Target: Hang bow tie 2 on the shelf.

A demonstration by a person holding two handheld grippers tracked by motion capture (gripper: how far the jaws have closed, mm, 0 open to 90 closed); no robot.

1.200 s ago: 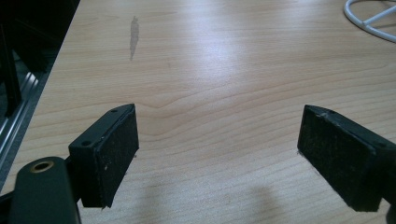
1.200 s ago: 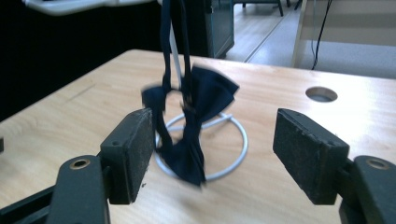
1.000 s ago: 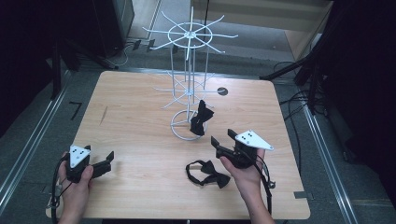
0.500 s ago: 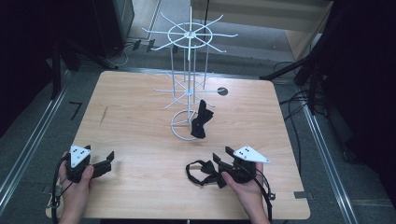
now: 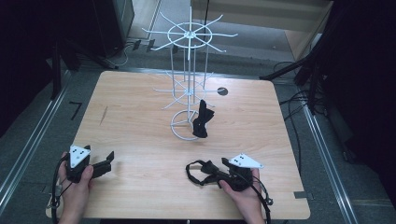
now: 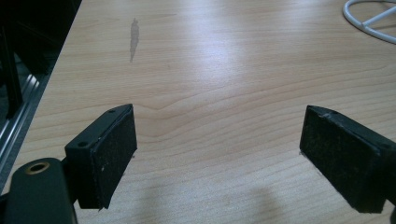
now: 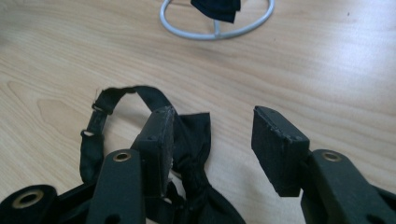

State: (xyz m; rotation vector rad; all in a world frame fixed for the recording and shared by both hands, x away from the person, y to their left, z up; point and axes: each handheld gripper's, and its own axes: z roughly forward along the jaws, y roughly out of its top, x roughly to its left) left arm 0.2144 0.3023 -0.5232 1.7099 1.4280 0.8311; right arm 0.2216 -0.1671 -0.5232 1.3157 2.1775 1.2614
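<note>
A black bow tie (image 5: pixel 197 170) (image 7: pixel 194 135) with its strap loop lies on the wooden table (image 5: pixel 140 116) near the front edge. My right gripper (image 5: pixel 215 171) (image 7: pixel 212 135) is low over it. Its jaws have just been closing; the bow's knot lies between them against one pad (image 7: pixel 161 140), while the other pad (image 7: pixel 275 144) stands clear, so the gripper is open. A second black bow tie (image 5: pixel 201 120) (image 7: pixel 217 7) hangs on the white wire rack (image 5: pixel 189 84). My left gripper (image 5: pixel 105 163) (image 6: pixel 217 154) rests open at the front left, nothing between its jaws.
The rack's ring base (image 5: pixel 180 128) (image 7: pixel 261 21) (image 6: pixel 369 18) stands at mid-table. A small dark disc (image 5: pixel 222 91) lies behind it to the right. A grey smear (image 5: pixel 103 114) (image 6: pixel 134 37) marks the wood on the left. Cables run over the floor (image 5: pixel 299 102) at the right.
My right gripper has come down and moved left onto the bow tie at the table's front, and its jaws have narrowed. The left gripper has not moved.
</note>
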